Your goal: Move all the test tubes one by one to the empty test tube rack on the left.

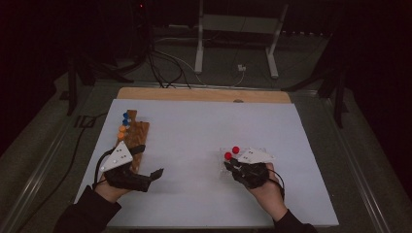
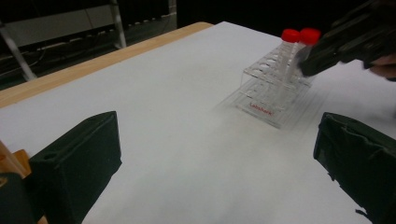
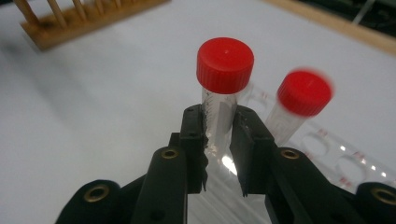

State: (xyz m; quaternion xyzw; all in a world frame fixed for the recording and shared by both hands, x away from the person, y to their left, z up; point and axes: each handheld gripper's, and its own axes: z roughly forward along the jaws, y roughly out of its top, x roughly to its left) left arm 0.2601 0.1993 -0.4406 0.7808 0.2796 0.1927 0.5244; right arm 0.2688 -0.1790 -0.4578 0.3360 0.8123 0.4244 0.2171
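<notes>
Right hand-held gripper (image 3: 218, 140) clamps tube (image 3: 219, 112) below its cap, left (image 2: 215, 154) open: light, slick, likely brittle plastic

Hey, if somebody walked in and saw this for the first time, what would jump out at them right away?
Two red-capped tubes stand in a clear rack on the right of the white table; the right hand-held gripper is clamped on the nearer tube, just below its cap, while the other tube stands free beside it. On the left, a wooden rack holds blue- and orange-capped tubes, with the left hand-held gripper open beside it.
</notes>
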